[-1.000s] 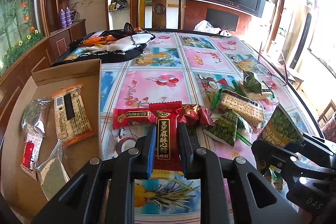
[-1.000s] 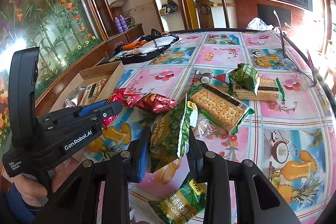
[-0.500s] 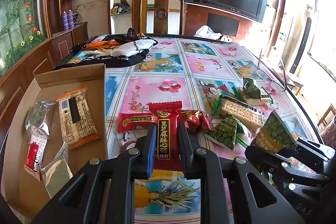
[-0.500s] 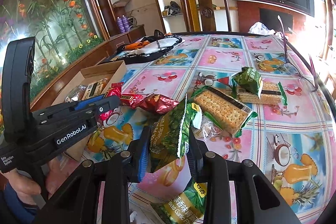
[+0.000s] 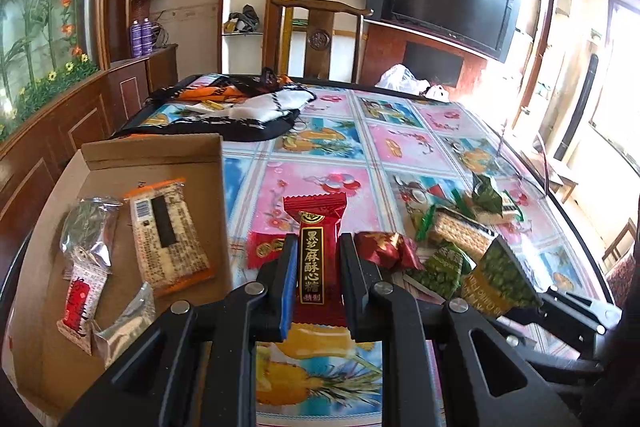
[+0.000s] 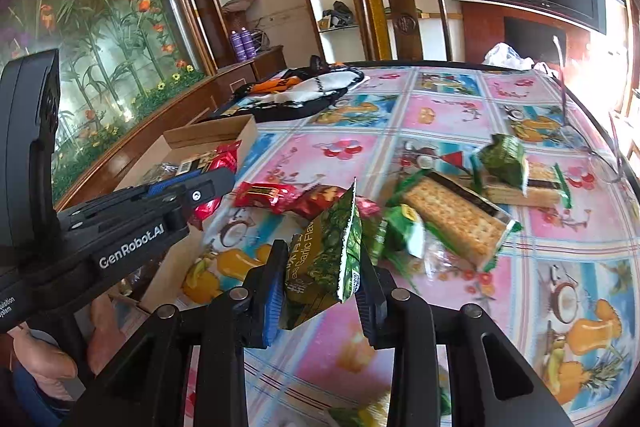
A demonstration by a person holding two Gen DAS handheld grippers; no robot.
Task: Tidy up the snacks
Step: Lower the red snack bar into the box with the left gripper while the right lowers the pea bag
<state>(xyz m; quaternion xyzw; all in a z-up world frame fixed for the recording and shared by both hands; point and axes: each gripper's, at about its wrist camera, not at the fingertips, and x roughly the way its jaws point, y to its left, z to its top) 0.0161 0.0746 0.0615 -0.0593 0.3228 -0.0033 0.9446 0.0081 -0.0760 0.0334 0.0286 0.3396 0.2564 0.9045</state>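
Observation:
My left gripper (image 5: pixel 315 247) is shut on a red sesame candy packet (image 5: pixel 314 227) and holds it above the table, just right of the open cardboard box (image 5: pixel 152 155). The box holds several snack packets, among them an orange-edged one (image 5: pixel 170 235). My right gripper (image 6: pixel 320 259) is shut on a green garlic pea packet (image 6: pixel 332 251), lifted off the table; it also shows in the left wrist view (image 5: pixel 500 275). The left gripper body (image 6: pixel 120 223) shows at the left of the right wrist view.
On the flowered tablecloth (image 5: pixel 400 147) lie a small red packet (image 6: pixel 264 193), a dark red wrapper (image 5: pixel 380 247), cracker packs (image 6: pixel 456 219) and more green pea packets (image 6: pixel 502 159). A dark cloth pile (image 5: pixel 240 111) lies at the far side, a chair (image 5: pixel 320 39) behind.
Both grippers have risen with their packets. The left one's red candy now stands higher above the table, and the right one's green packet has tilted and lifted further.

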